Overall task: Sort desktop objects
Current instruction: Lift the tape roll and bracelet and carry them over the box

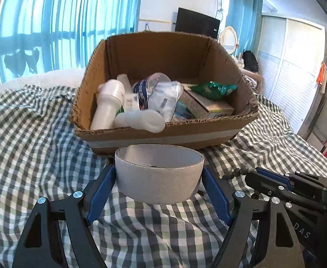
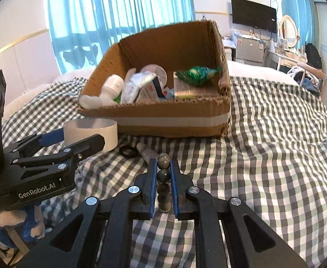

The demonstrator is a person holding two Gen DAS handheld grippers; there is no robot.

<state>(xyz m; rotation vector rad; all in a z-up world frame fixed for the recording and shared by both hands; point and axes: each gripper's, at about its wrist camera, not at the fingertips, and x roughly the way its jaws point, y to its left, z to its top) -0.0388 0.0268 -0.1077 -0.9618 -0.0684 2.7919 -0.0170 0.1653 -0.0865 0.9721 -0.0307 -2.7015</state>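
Both tongs are loaded: my left gripper (image 1: 159, 181) clasps the tape roll (image 1: 159, 174), my right gripper (image 2: 163, 176) pinches the bead string (image 2: 164, 178). I carry each level over the cardboard box (image 2: 170, 122) rim before releasing, dangling beads clearing the near wall.

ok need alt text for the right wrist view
The right gripper is shut on a string of dark beads above a checked bedspread. To its left, the left gripper holds a tape roll before a cardboard box of sorted items.
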